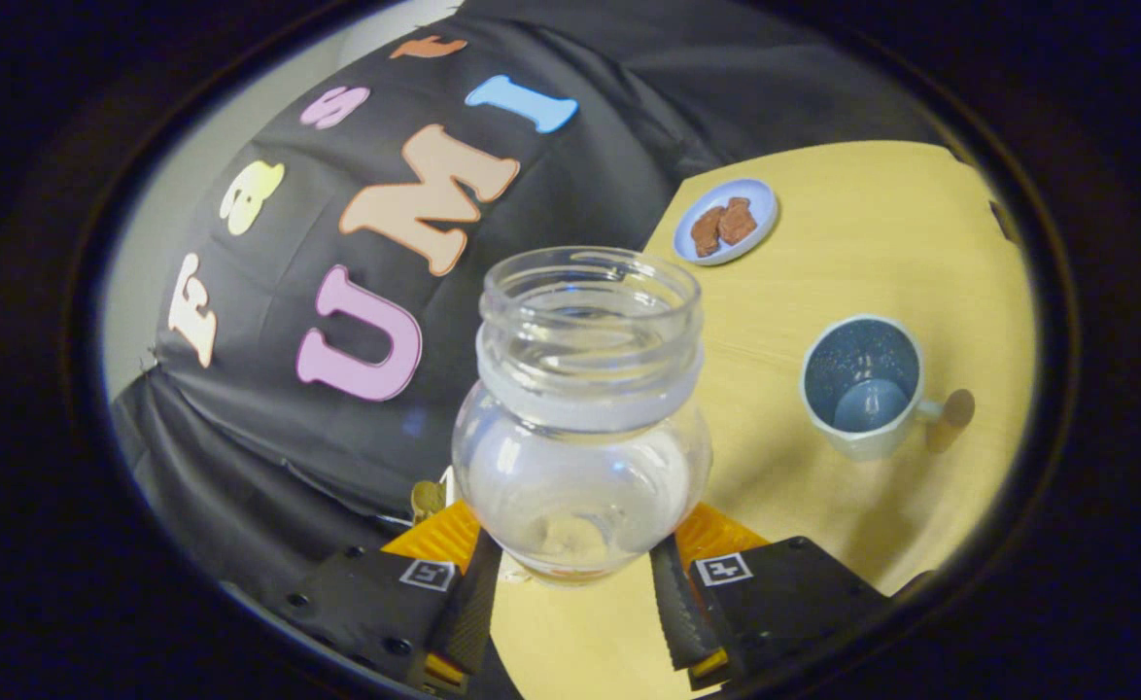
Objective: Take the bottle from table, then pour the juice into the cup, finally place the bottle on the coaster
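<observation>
My claw (575, 574) grips the clear round-bellied glass bottle (585, 418), both fingers (473, 603) pressed on its lower sides. Bottle has a wide open mouth, no cap, a threaded neck with a whitish ring below it, and a bulbous body; looks nearly empty, faint orange tint at the base. It's lifted over the edge of the yellow wooden desk (881, 243), whole view tilted. Beyond the bottle and off to the side sits a white mug with speckled blue inside and wooden handle (867, 389), upright on the desk. Farther back, a small pale-blue plate (726, 222) holds two brown cookies (723, 226).
</observation>
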`<state>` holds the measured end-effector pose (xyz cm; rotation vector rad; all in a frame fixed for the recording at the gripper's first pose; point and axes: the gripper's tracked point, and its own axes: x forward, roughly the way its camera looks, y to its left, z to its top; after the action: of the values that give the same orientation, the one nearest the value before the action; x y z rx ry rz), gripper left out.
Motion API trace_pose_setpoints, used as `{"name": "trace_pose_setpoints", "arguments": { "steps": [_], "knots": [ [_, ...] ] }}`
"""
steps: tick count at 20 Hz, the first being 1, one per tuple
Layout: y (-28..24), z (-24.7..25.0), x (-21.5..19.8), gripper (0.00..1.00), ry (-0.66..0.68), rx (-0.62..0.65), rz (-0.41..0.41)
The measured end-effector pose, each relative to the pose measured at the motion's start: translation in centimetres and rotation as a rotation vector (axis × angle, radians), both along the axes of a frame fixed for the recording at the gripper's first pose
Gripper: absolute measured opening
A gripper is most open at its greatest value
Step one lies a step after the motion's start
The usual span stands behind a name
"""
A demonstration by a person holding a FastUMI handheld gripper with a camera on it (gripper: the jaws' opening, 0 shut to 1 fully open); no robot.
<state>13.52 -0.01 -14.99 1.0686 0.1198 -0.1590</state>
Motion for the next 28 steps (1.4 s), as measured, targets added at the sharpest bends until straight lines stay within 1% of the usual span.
{"name": "trace_pose_setpoints", "arguments": {
  "steps": [7, 16, 21, 28],
  "knots": [
    [0.0, 0.6, 1.3, 0.74, -0.054, 0.229, -0.001],
    [0.4, 1.3, 2.5, 0.74, -0.089, 0.511, 0.0],
    [0.5, 0.8, 2.5, 0.74, -0.087, 0.608, 0.005],
    [0.6, 1.0, 3.1, 0.74, -0.081, 0.676, 0.024]
  ]
}}
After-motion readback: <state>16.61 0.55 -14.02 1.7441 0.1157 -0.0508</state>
